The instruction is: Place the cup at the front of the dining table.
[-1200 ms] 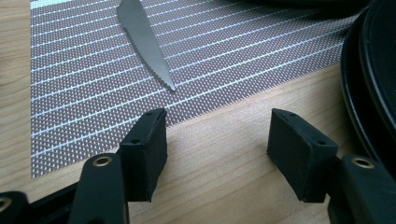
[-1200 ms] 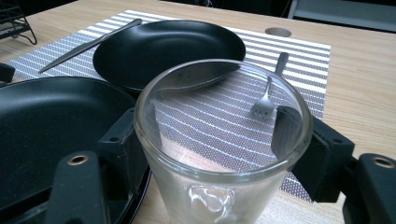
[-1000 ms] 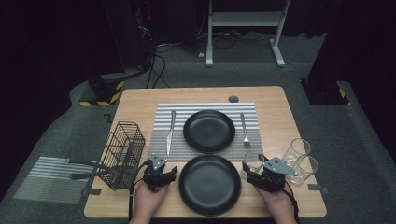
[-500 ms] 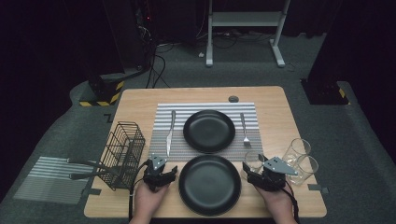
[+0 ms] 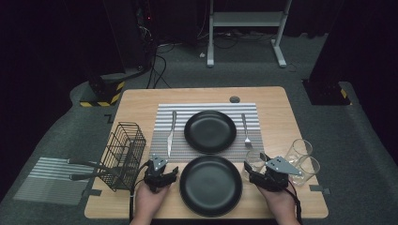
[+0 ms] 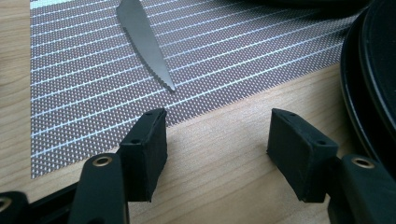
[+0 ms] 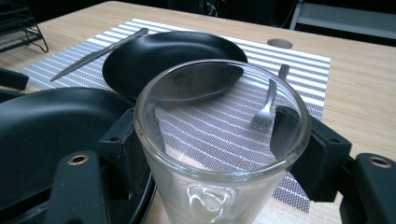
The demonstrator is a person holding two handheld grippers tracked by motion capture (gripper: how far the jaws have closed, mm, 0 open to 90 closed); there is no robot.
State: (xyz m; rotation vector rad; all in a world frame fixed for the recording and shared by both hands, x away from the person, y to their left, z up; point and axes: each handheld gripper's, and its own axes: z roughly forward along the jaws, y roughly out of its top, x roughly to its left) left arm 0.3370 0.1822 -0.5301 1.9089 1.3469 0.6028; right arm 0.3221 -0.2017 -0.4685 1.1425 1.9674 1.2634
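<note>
My right gripper (image 7: pixel 217 149) is shut on a clear drinking glass (image 7: pixel 219 140), one black pad against each side of it; from above the glass (image 5: pixel 256 159) stands at the right edge of the near black plate (image 5: pixel 210 185). My left gripper (image 6: pixel 217 135) is open with nothing between its jaws, low over bare wood at the placemat's near edge. A knife (image 6: pixel 144 42) lies just ahead of it, tip pointing toward the jaws. From above, the left gripper (image 5: pixel 162 168) sits left of the near plate and the right gripper (image 5: pixel 257 169) sits right of it.
A second black plate (image 5: pixel 210 131) sits on the striped placemat (image 5: pixel 206 108), with the knife (image 5: pixel 171 133) to its left and a fork (image 5: pixel 246 129) to its right. Two more glasses (image 5: pixel 300 151) stand at the right edge. A wire basket (image 5: pixel 124 154) stands at the left.
</note>
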